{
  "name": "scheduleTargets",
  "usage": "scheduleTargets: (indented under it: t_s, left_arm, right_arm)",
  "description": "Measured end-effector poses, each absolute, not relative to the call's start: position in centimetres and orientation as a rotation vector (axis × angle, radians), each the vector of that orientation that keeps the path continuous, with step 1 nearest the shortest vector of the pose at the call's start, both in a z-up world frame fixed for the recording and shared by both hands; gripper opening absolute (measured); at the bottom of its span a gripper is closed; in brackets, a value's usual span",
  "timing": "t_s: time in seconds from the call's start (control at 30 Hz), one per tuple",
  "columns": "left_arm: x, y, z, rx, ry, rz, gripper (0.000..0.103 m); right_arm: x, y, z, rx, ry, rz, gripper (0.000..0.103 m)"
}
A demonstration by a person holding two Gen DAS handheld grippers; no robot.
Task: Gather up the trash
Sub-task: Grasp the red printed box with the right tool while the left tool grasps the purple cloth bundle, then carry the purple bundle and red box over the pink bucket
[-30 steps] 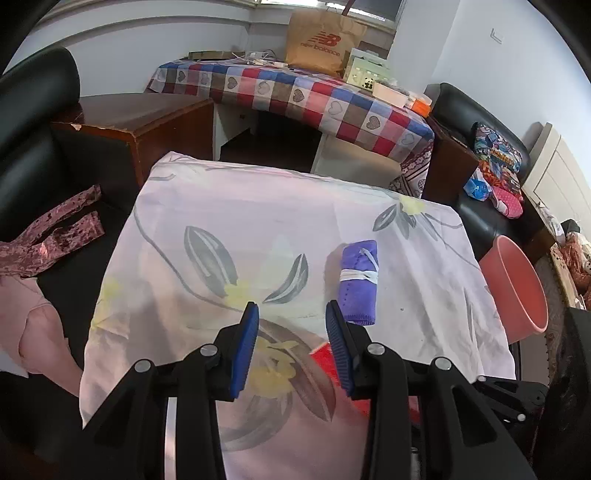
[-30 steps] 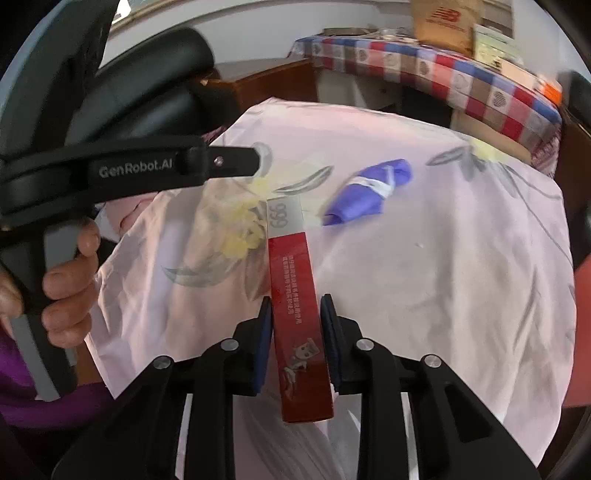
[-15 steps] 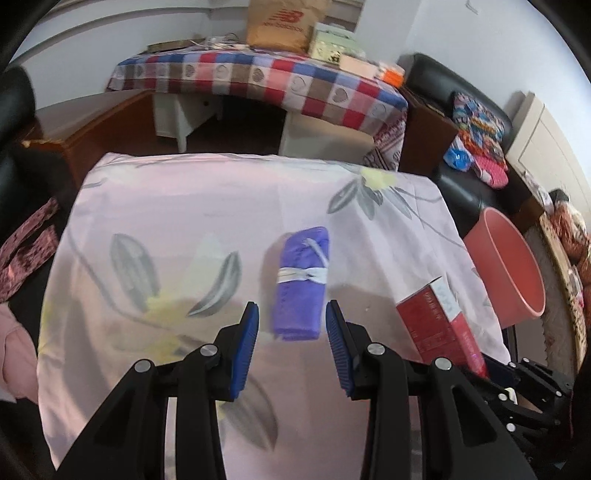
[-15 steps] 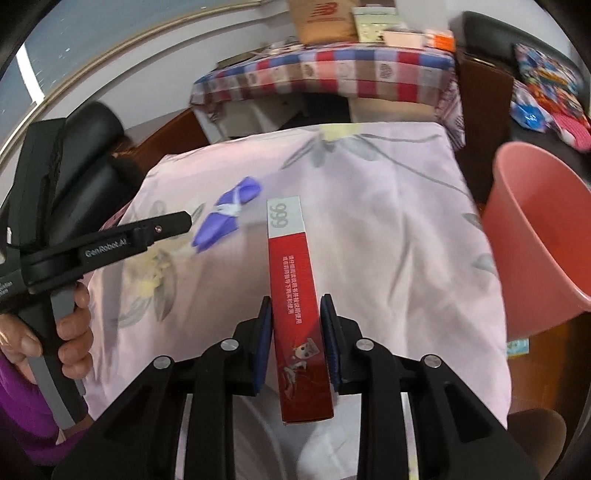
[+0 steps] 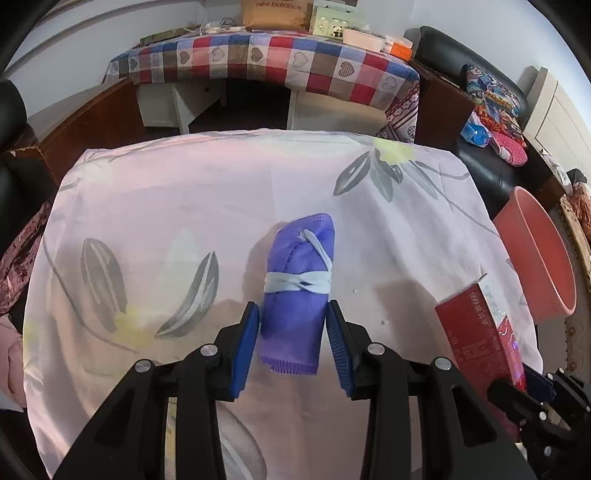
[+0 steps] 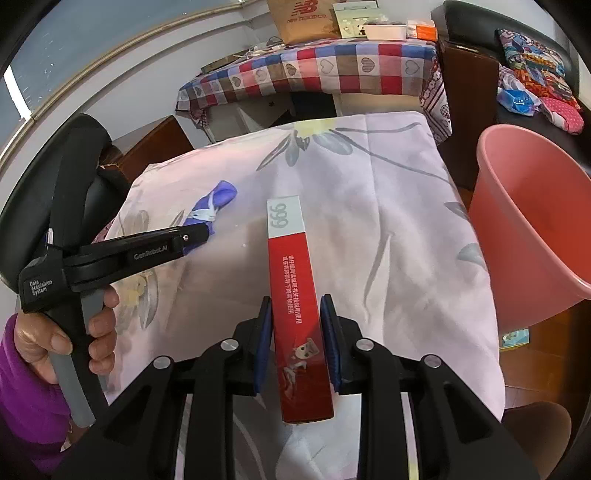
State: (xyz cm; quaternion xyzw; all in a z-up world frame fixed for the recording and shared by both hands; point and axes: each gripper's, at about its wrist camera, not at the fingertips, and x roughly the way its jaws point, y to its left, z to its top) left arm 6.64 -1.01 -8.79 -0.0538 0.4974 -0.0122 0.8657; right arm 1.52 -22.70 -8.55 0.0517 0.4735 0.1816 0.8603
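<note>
Ahead of my two tools spreads a pale pink tablecloth printed with grey leaves and yellow flowers [image 5: 177,192]. Nothing else lies on it between my tools and the trash. Past its far edge stands a table under a red, blue and white checked cloth [image 5: 266,59], carrying a brown paper shopping bag [image 5: 275,13]. Off to my right, below the table's edge, sits a salmon-pink plastic bucket [image 6: 535,229], mouth open.

My left gripper [image 5: 291,314] has its blue pads apart, straddling the near end of a rolled purple cloth bundle tied with a white band [image 5: 299,280]. Whether the pads touch it I cannot tell. The bundle lies flat, pointing away from me.

My right gripper [image 6: 295,310] is clamped on a long red carton with a white end panel marked 999 [image 6: 291,266]. The carton juts forward above the cloth.
</note>
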Motion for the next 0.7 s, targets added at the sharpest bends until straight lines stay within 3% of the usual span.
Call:
scheduleTargets:
  t_s: [0.23,0.7]
  left_arm:
    - [5.9,-1.7,-8.2,-0.089,0.995,-0.029,0.03]
    - [4.0,-9.0,-2.2,-0.057,0.861,-0.187,0.03]
  right_arm:
    - [1.4,-23.3,-8.6,0.125,0.986,0.372,0.026]
    - [1.8,-27.8,-6.0,0.185,0.876,0.271,0.026]
